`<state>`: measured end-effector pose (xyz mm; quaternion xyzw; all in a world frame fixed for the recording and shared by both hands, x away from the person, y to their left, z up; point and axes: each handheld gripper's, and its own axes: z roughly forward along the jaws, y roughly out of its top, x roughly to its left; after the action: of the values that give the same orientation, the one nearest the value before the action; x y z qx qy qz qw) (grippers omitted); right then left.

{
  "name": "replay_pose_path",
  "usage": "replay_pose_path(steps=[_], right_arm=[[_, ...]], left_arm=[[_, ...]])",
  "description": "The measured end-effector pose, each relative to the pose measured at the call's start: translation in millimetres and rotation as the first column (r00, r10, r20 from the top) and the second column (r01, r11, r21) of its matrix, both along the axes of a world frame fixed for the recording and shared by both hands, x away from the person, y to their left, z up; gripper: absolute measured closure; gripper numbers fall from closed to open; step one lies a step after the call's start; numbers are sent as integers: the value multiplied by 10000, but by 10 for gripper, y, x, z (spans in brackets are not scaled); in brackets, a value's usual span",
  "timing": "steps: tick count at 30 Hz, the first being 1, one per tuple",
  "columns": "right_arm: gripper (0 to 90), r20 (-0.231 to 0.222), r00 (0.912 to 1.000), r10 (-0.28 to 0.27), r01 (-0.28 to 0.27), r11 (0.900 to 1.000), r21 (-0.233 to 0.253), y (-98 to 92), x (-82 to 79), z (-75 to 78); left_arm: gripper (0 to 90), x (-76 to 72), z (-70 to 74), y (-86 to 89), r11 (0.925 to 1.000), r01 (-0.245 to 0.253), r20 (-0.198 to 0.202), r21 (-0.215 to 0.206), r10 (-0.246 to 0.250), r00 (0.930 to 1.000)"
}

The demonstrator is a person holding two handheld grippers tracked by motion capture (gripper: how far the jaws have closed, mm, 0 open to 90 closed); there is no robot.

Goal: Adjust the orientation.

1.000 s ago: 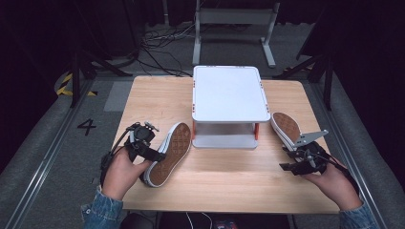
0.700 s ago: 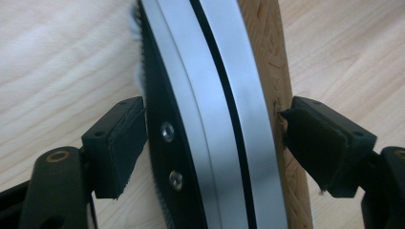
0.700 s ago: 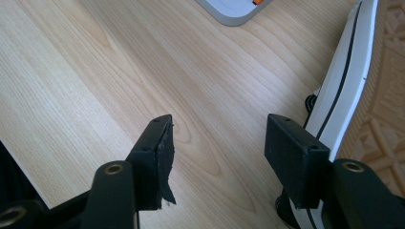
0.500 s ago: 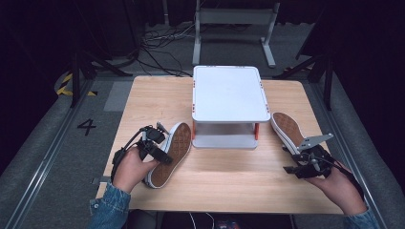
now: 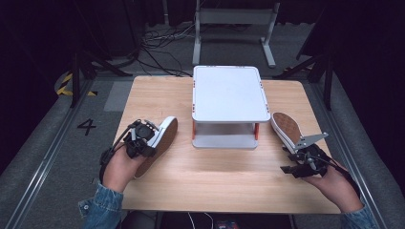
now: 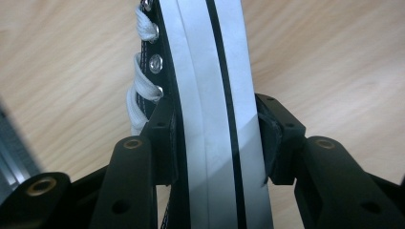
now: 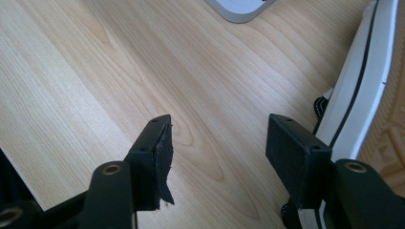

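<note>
A black sneaker (image 5: 160, 140) with a white rim and brown sole lies on its side at the table's left. My left gripper (image 5: 138, 139) is shut on its sole edge (image 6: 215, 114), with white laces (image 6: 138, 95) showing beside the jaws. A second sneaker (image 5: 285, 129) lies sole-up at the right of the white stand. My right gripper (image 5: 302, 160) stands open just in front of it, nothing between its jaws. In the right gripper view this sneaker (image 7: 367, 81) lies to the right of the gripper (image 7: 217, 152).
A white two-level stand (image 5: 230, 93) sits at the table's middle back; its corner (image 7: 239, 7) shows in the right gripper view. The wooden table (image 5: 215, 181) has bare room in front of the stand. Dark floor, cables and a metal frame lie beyond.
My left gripper has moved toward the front left with the sneaker in it, tilting it. My right gripper has shifted slightly forward and stays open.
</note>
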<state>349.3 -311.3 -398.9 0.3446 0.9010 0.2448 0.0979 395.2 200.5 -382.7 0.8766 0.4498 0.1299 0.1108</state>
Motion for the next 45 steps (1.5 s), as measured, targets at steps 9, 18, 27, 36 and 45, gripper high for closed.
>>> replay_pose_path(steps=[9,18,27,36,45], right_arm=[[429,-100,9999,-138,136,9998,-130,-2,11,-17],[426,-40,10000,77,-77,9999,-82,35,33,-5],[424,-52,10000,72,-72,9999,-85,35,39,-3],[424,-96,9999,76,-77,9999,-117,35,20,-14],[422,-109,9999,-48,47,10000,-82,-21,-24,-17]], left_arm=[[428,-44,22,-71,9956,156,-479,-928,-201,9987],[375,-197,38,-458,9568,1785,-798,-2293,-2013,9763],[371,-258,231,-247,9718,1181,75,-2041,-1190,9929],[379,-192,86,-131,9870,1187,-863,-1086,-1283,9880],[351,-112,-31,-169,9885,1504,-1028,-176,-1514,9831]])
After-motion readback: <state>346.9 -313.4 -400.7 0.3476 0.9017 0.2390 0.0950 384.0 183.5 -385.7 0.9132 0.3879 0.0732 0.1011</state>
